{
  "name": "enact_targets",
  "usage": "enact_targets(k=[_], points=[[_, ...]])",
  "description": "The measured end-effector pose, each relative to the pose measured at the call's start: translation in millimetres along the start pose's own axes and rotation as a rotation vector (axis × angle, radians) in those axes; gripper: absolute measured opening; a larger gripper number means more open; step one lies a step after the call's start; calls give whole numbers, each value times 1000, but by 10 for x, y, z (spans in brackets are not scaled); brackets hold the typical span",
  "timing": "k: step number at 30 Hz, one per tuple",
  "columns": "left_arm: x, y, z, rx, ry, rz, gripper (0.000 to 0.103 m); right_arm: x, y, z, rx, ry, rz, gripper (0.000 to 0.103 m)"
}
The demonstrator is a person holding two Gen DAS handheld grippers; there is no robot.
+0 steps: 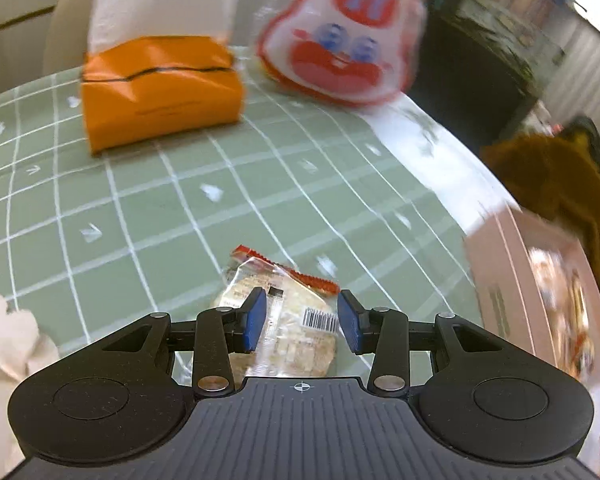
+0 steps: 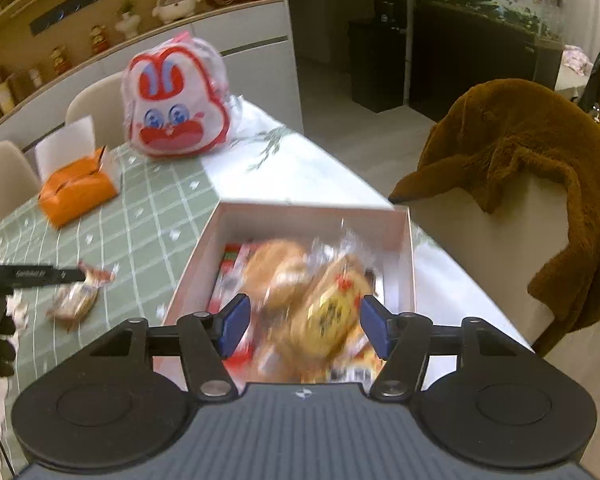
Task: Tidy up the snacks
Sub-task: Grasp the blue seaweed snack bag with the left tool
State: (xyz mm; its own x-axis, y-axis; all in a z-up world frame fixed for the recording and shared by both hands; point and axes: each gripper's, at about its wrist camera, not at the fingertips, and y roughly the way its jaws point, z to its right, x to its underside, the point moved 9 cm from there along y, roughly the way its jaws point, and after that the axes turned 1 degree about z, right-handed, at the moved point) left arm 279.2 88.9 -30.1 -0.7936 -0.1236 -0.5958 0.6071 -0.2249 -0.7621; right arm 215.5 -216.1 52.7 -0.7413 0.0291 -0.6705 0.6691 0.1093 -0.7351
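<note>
The left gripper (image 1: 302, 320) hangs over a wrapped snack (image 1: 284, 320) that lies on the green checked cloth (image 1: 140, 208). Its blue pads (image 1: 256, 320) stand to either side of the packet with a gap on both sides: released, gripping nothing. The snack sits just beyond and under the fingertips, its red crimped edge pointing away from them and its barcode near the right pad. Far ahead of the fingers to the left is an orange tissue pack (image 1: 160, 96), and far ahead to the right a rabbit-face bag (image 1: 340, 36). The pink box (image 1: 540, 292) stands off to the right of the right finger.

The right gripper (image 2: 302, 326) is over the open box (image 2: 316, 216). Its pads (image 2: 232, 326) stand apart, and a yellow-wrapped snack (image 2: 328, 316) shows between them, blurred. It seems free of both pads, so the fingers are released, not grasping. More wrapped buns (image 2: 276, 272) and red packets (image 2: 228, 280) lie in the box just ahead of and below the fingertips.

In the right wrist view, the left gripper (image 2: 66, 275) reaches in from the left edge, well to the left of the right fingers, its tip over the loose snack (image 2: 74, 300) on the cloth beside the box. A brown plush coat (image 2: 532, 168) hangs on a chair to the right of the fingers, past the table's edge.
</note>
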Motion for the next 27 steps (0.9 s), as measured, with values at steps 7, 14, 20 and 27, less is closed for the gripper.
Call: enact_targets(k=[7,14,20,27], points=[[556,-272,540,89,54,-38,44,690,-324,-58,7,-69,-33,63],[1123,-651,1139,219,109,-87,44,1454,-530,-12,-29,19,-155,63],[1731,-690,1778,434,186,-261,44,1931,-549,-54,-23,81,-185,54],[1938,-542,2052,435,265,-292,48,2079,-560,-98,-78,170,-146,40]])
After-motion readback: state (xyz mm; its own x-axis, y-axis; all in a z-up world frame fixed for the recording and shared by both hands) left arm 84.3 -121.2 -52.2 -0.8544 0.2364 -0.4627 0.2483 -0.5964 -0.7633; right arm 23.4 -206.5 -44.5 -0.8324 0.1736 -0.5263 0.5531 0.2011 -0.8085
